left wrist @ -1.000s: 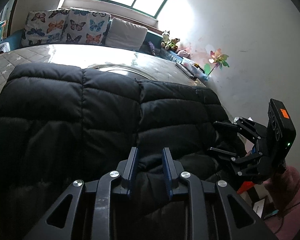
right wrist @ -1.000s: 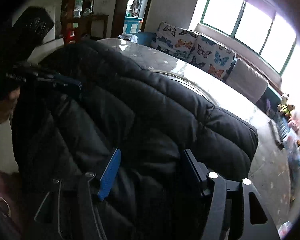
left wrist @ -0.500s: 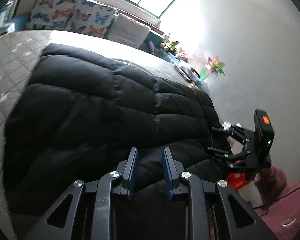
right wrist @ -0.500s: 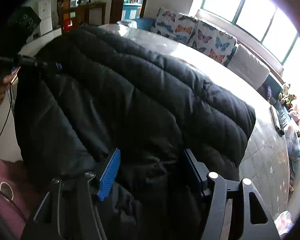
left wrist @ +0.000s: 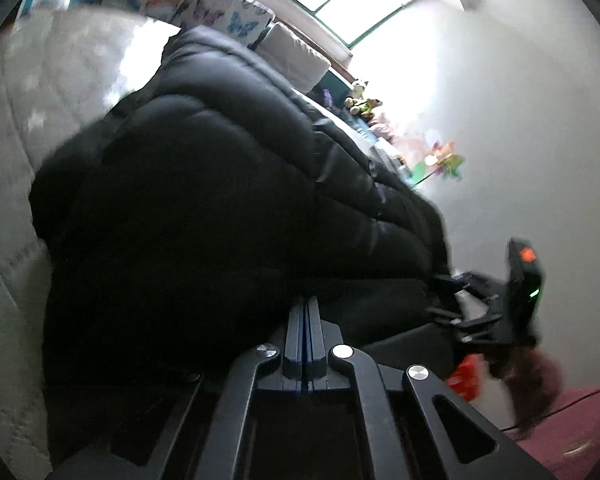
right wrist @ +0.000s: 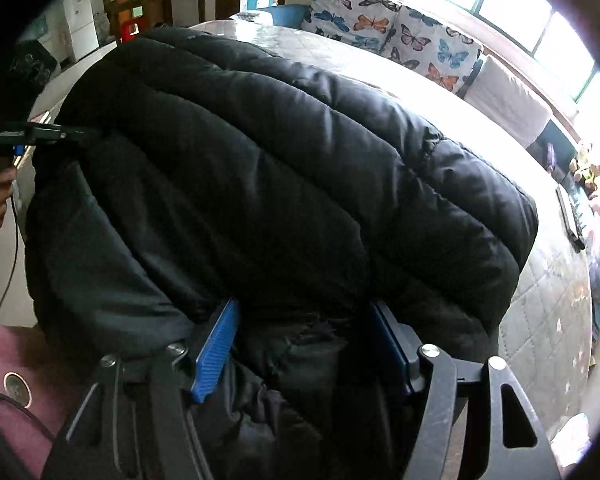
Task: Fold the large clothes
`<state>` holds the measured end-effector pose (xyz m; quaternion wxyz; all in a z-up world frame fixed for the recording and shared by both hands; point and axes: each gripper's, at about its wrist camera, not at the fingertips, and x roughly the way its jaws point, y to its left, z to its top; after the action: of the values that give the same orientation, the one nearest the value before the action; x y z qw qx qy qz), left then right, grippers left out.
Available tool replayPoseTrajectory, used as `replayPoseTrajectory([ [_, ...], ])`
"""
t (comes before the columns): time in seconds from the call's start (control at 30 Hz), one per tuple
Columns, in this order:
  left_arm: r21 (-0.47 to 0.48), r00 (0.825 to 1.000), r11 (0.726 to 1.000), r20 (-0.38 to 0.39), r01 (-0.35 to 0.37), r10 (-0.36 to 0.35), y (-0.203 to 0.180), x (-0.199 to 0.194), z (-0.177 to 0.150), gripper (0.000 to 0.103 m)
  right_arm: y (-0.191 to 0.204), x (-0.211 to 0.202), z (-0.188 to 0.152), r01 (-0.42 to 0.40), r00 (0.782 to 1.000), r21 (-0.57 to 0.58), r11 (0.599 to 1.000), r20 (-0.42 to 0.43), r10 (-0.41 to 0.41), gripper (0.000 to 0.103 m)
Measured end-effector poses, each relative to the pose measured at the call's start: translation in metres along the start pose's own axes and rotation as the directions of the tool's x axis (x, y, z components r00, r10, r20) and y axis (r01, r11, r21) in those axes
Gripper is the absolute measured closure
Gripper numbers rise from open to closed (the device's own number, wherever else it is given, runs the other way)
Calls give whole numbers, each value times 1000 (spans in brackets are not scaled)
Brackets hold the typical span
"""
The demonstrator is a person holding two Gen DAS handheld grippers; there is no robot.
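the left gripper [left wrist: 305, 312], fingers pressed together, and the right gripper [right wrist: 300, 344], fingers wide around bunched cloth, are seemingly lifting the black puffer coat's [right wrist: 300, 168] near hem, needing carrying toward the butterfly cushions [right wrist: 396, 40].

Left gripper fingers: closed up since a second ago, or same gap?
Yes. The left gripper fingers stood apart a second ago; now the jaws are pressed together at the edge of the black jacket, which bulges higher toward the butterfly cushions.

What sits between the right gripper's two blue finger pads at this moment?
A bunched fold of the black puffer jacket fills the gap between the right gripper fingers, seen in the right wrist view; the fingers stand wide apart.
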<state>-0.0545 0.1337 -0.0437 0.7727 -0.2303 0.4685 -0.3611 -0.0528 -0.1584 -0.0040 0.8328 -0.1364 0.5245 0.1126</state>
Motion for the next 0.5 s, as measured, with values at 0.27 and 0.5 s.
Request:
replayPoseTrajectory([
  [0.27,28,999,999,1,-32,32,-22,-21,15,98,-20,-26,9,-12,999,29,1000,32,11,31],
  [0.5,149,989,982,114,-114,98,-50,-45,49,75,-63,-35,27,39,994,105,994,93,-49,31],
])
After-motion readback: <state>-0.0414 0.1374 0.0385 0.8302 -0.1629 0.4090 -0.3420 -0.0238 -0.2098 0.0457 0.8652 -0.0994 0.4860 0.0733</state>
